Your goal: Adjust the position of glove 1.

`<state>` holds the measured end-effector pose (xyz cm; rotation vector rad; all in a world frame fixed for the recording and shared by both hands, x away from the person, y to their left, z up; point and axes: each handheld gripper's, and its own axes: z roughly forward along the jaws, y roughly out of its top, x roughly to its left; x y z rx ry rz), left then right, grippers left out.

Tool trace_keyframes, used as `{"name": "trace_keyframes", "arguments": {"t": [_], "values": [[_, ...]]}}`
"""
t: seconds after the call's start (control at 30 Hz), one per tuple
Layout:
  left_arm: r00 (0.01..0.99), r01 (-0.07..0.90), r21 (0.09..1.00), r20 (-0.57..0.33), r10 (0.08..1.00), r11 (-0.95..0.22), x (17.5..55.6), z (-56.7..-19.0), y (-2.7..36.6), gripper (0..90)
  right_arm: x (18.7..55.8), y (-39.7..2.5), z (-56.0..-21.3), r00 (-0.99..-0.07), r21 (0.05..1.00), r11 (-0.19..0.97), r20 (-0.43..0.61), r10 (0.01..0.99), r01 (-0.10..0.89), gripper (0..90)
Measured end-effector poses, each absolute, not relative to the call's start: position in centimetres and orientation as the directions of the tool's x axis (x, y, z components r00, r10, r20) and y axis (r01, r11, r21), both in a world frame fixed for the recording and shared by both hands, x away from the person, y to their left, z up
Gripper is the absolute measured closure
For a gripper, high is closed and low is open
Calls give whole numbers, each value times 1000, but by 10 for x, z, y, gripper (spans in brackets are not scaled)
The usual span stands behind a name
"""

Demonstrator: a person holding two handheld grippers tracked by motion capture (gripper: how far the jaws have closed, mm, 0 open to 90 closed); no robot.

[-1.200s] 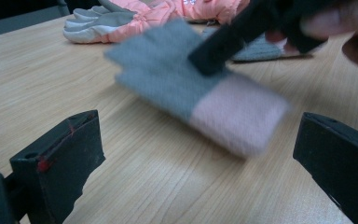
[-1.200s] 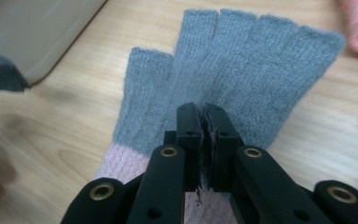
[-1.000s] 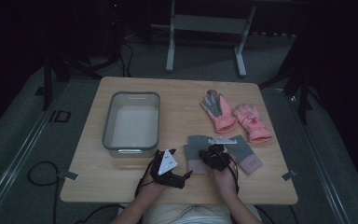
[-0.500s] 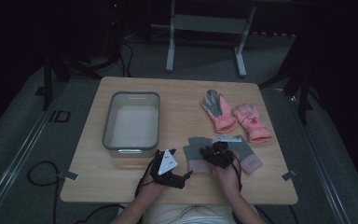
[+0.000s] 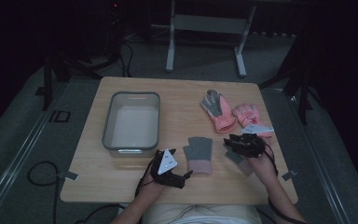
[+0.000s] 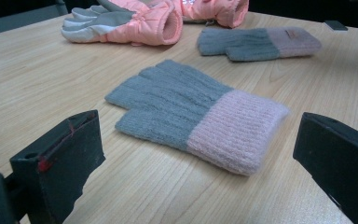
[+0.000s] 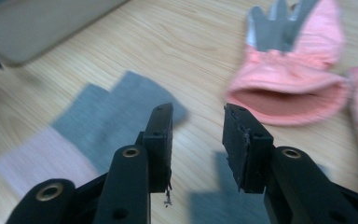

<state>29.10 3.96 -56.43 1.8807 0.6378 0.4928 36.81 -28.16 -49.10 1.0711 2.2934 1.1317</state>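
Note:
A grey knitted glove with a pink cuff lies flat near the table's front. My left gripper stands open just in front of its cuff, jaws wide apart on either side. A second knitted glove lies to the right, partly hidden under my right gripper. That gripper is open, hovers over the table and has nothing between its jaws. Two pink padded gloves lie behind it.
A grey plastic tub stands on the left half of the wooden table. Bare wood lies between the tub and the gloves. A metal stand and cables are on the floor beyond.
My right gripper has moved to the right, off the middle of the knitted pair, and the left knitted glove now lies uncovered. The left gripper has stayed in place.

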Motion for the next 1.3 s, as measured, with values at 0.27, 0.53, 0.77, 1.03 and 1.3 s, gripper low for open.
{"name": "trace_keyframes", "arguments": {"t": [0.27,0.53,0.77,1.03,1.3], "values": [[774,204,926,46,632,-317,291,-564,39,10,373,-340,-500,-669,733,481,-47,742,482,644],[771,198,924,59,634,-326,290,-564,38,10,375,-357,-525,-718,685,531,-18,696,498,640],[770,188,923,73,634,-335,289,-564,37,10,391,-355,-534,-769,671,569,3,639,475,639],[773,185,924,74,630,-336,289,-565,37,10,389,-342,-539,-776,611,635,-53,629,473,767],[772,186,924,73,632,-334,289,-564,37,10,376,-334,-535,-702,644,542,-11,712,540,853]]}}
